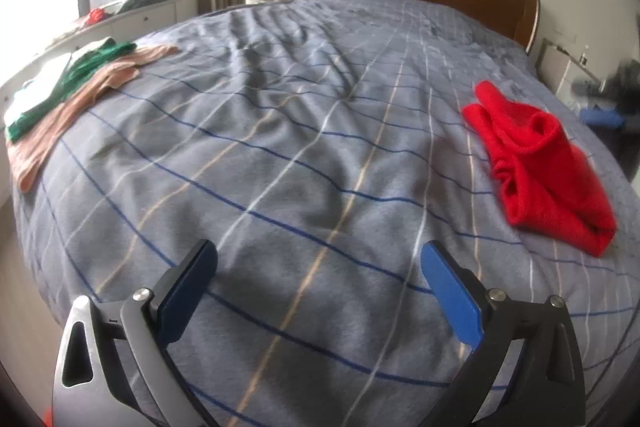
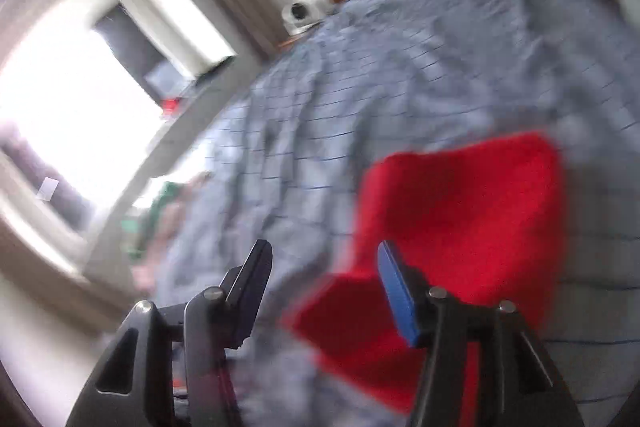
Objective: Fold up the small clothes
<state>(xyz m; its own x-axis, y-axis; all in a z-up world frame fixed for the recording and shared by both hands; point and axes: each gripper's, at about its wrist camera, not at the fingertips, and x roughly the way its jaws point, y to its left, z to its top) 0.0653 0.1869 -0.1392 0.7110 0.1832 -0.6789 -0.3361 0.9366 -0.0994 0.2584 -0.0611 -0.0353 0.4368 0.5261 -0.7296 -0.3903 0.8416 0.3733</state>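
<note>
Both grippers' fingers spread, empty, over bed; red garment beside.

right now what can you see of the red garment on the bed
The red garment is a small bright knit-looking piece, lying crumpled and partly folded over itself on the grey checked bedspread, towards the bed's right side in the left wrist view. Only the bedspread touches it. The right wrist view shows it blurred.

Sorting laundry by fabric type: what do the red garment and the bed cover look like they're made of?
Red garment: probably a soft knit or fleece, matte with a fuzzy surface and thick, rounded folds. Bed cover: likely brushed cotton or flannel, matte grey with thin woven-looking check lines and soft, shallow wrinkles.
</note>
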